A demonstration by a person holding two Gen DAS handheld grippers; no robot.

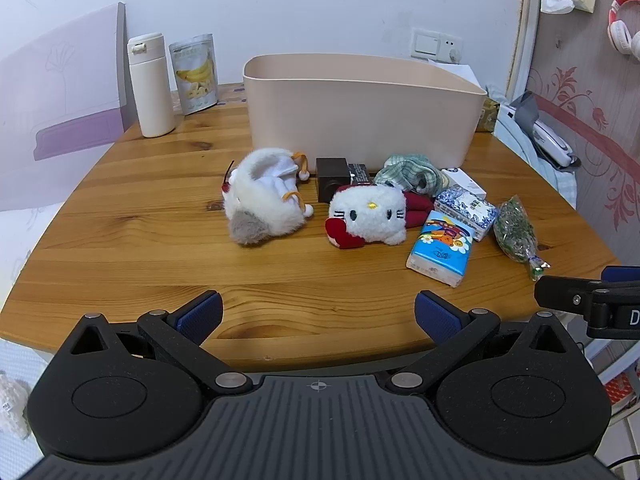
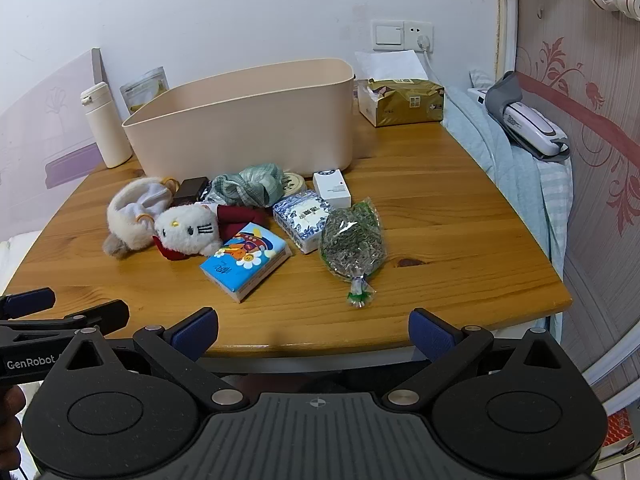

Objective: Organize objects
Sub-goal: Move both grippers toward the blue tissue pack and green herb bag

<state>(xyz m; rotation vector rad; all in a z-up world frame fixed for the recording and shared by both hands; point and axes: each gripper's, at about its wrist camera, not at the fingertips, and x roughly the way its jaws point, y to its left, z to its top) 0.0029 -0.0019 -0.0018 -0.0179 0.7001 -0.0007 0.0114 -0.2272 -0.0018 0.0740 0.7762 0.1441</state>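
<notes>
A beige bin [image 1: 360, 108] [image 2: 248, 124] stands at the back of the wooden table [image 1: 160, 248] [image 2: 440, 232]. In front of it lie a white furry pouch [image 1: 264, 200] [image 2: 132, 216], a Hello Kitty plush [image 1: 368, 214] [image 2: 188, 232], a dark box [image 1: 332, 178], a green cloth [image 1: 412, 172] [image 2: 248, 186], a blue cartoon tissue pack [image 1: 440, 252] [image 2: 246, 260], a blue-white tissue pack [image 1: 466, 208] [image 2: 302, 216], a white box [image 2: 332, 188] and a bag of green bits [image 1: 516, 232] [image 2: 352, 240]. My left gripper [image 1: 318, 314] and right gripper [image 2: 314, 332] are open and empty at the table's near edge.
A white flask [image 1: 150, 84] [image 2: 105, 124] and a banana-chip pouch [image 1: 194, 72] stand at the back left. A gold tissue box [image 2: 404, 102] sits at the back right. A bed with a grey device [image 2: 524, 120] lies right of the table.
</notes>
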